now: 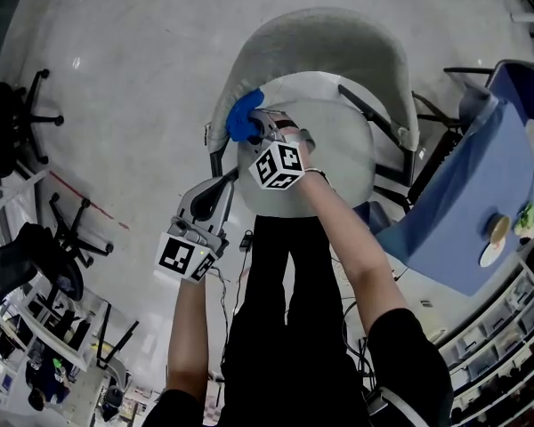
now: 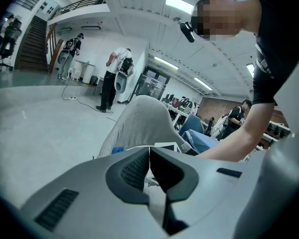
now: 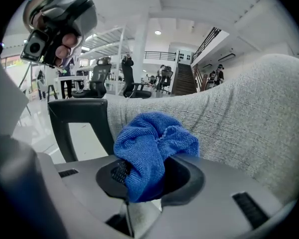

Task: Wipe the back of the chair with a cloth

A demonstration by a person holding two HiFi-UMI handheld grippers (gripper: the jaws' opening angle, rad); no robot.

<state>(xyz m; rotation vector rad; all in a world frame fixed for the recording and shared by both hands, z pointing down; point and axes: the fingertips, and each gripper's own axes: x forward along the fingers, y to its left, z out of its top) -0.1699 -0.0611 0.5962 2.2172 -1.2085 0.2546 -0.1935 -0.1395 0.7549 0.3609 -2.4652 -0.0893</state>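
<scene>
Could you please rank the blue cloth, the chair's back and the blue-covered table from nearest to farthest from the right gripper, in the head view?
1. Blue cloth, held in the right gripper's claw.
2. Chair's back, just beyond the cloth.
3. Blue-covered table, far right.

cloth [image 3: 149, 151]: bright blue
chair back [image 3: 239, 113]: light grey, flecked weave
armrest [image 3: 77, 116]: black
marker cube [image 1: 278, 165]: black-and-white squares

Blue-draped table [image 1: 463, 207], black office chairs [image 1: 7, 114], standing person [image 2: 111, 78].
</scene>
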